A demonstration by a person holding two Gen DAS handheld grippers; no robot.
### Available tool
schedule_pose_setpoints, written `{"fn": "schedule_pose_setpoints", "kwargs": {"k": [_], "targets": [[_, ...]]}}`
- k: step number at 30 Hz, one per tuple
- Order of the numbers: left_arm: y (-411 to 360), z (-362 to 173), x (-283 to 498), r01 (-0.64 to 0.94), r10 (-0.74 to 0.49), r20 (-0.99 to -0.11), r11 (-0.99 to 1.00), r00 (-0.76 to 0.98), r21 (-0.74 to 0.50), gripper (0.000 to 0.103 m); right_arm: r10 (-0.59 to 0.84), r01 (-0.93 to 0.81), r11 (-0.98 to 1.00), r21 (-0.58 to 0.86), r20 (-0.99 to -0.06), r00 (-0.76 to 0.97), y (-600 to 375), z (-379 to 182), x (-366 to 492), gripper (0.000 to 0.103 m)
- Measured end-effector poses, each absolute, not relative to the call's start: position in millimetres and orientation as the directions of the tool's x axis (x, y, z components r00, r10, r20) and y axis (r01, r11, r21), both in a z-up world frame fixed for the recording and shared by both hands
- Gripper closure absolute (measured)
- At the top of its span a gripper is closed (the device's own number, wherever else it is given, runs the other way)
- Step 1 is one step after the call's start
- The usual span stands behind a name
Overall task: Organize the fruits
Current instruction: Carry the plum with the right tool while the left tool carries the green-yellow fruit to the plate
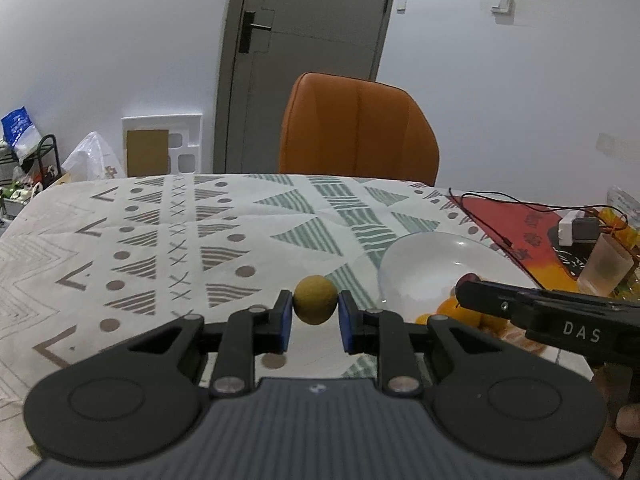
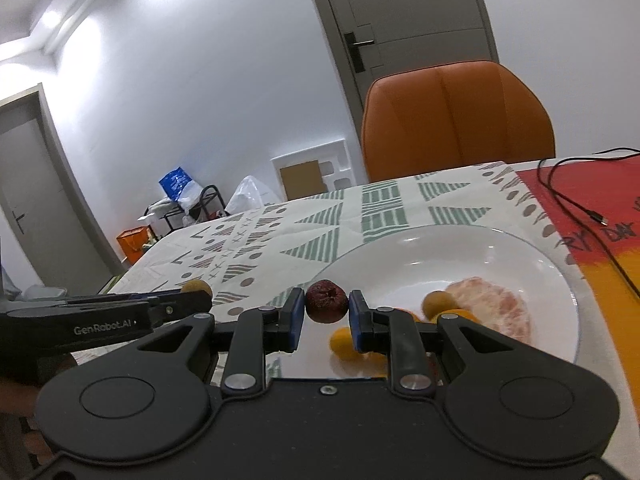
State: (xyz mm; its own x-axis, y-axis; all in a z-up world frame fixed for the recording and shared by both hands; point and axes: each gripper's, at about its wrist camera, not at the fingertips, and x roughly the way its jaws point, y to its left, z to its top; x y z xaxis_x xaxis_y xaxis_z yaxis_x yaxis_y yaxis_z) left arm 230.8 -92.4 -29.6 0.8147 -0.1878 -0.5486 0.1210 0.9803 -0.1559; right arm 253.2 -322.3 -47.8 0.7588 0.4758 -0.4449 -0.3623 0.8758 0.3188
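My left gripper [image 1: 315,316] is shut on a small tan round fruit [image 1: 315,299], held above the patterned tablecloth. My right gripper [image 2: 326,316] is shut on a dark red wrinkled fruit [image 2: 326,301], held over the near left edge of a white plate [image 2: 460,248]. On that plate lie a peeled citrus [image 2: 490,309], another tan round fruit [image 2: 439,304] and small orange fruits [image 2: 343,343]. The left wrist view shows the plate [image 1: 424,264] to the right, with the right gripper [image 1: 466,289] reaching over it. In the right wrist view the left gripper [image 2: 192,300] shows at the left.
An orange chair [image 1: 356,128] stands behind the far table edge. A red mat [image 2: 600,208] with a black cable [image 2: 560,196] lies right of the plate. A translucent cup [image 1: 606,266] and a white box [image 1: 570,230] sit at the far right. Clutter stands on the floor at the left.
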Motion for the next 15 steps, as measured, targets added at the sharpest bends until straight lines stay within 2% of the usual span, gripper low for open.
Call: {"fn": "schedule_pose_setpoints", "kwargs": {"k": [15], "targets": [[-130.5,-26.9,244.4,0.177,-0.231,-0.535,0.972,0.813,-0.152,0.080,0.404,-0.278,0.904,0.325,-0.439,0.802,-361.9,-53.3,265.3,0.081]]}}
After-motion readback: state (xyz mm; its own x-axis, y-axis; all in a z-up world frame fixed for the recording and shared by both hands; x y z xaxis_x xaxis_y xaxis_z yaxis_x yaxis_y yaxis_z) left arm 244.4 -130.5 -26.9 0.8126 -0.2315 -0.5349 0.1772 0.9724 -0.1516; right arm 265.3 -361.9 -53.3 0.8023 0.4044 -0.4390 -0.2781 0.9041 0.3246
